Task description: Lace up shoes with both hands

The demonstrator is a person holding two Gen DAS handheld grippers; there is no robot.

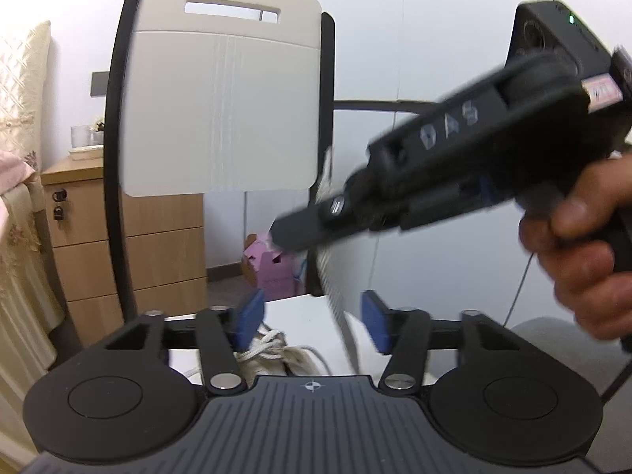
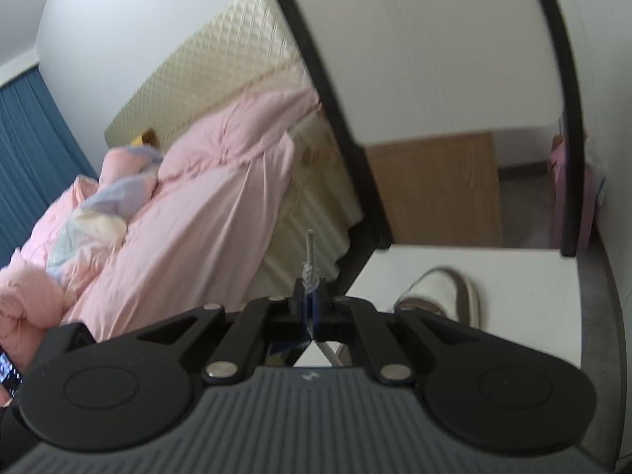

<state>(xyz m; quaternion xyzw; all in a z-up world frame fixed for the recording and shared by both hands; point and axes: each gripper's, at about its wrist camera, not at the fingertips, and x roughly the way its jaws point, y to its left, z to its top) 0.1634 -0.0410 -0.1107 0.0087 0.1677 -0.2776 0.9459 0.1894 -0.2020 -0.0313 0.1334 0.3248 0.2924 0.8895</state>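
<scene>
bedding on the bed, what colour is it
Pink bedding, clearest in the right wrist view.

The left black two-finger gripper with blue pads (image 1: 312, 322) is pointing forward and slightly downward, its jaws standing partly apart with nothing pressed between the pads; a blue pad (image 1: 249, 322) is showing on each finger. The right black two-finger gripper with blue pads (image 2: 310, 296) is reaching in from the right of the left wrist view, angled down toward the left and blurred. Its jaws are standing closed together, pinching a thin white lace end with a clear tip (image 2: 309, 254) that is sticking out beyond the fingertips. The person's bare right hand (image 1: 580, 252) is wrapping around that gripper's handle, fingers curled.
</scene>
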